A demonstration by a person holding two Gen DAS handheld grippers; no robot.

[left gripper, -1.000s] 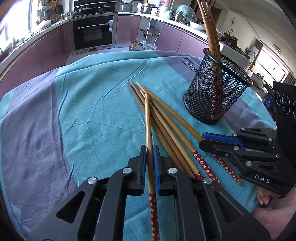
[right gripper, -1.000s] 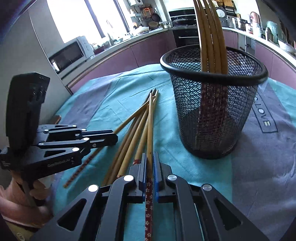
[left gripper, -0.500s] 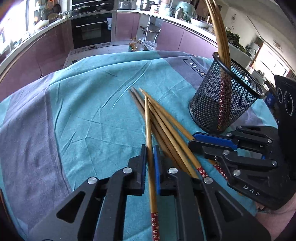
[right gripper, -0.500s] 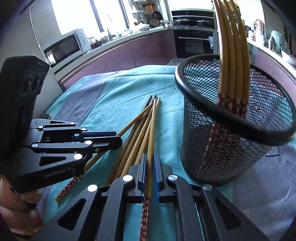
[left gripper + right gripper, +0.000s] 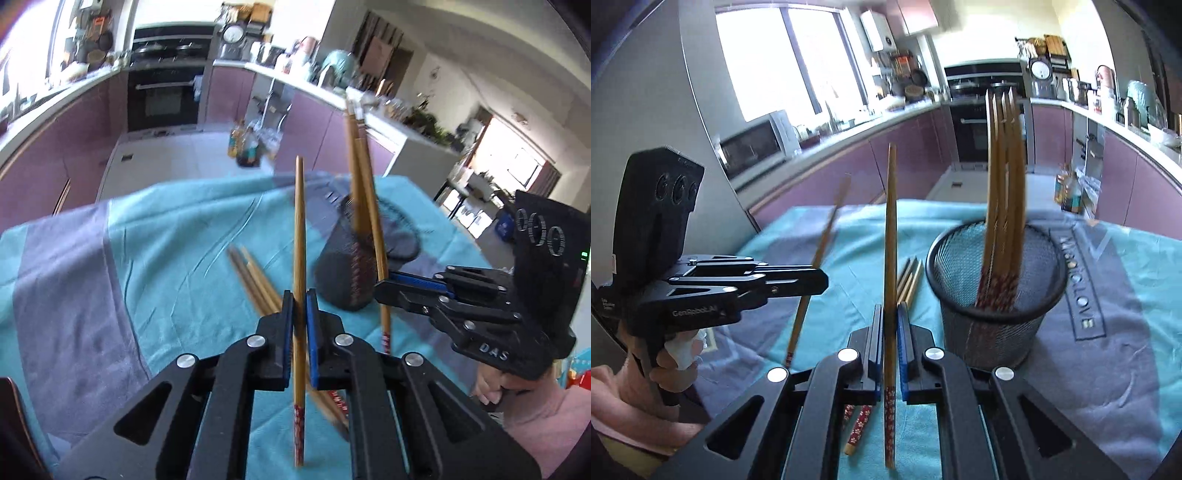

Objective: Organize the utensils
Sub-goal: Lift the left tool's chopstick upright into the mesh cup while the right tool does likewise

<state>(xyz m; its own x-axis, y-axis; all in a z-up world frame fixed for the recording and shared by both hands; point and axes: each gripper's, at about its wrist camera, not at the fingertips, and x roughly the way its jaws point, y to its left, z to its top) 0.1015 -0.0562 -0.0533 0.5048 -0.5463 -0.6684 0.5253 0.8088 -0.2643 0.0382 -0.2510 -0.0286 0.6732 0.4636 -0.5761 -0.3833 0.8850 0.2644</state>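
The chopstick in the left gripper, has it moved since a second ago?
Yes. The chopstick in the left gripper has lifted off the teal tablecloth, its tip now above the table's far edge.

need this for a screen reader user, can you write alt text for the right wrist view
The right gripper is shut on one bamboo chopstick, its tip raised above a teal tablecloth. To its right a black mesh holder holds several chopsticks upright; to its left the left gripper grips another chopstick, with more lying on the cloth.
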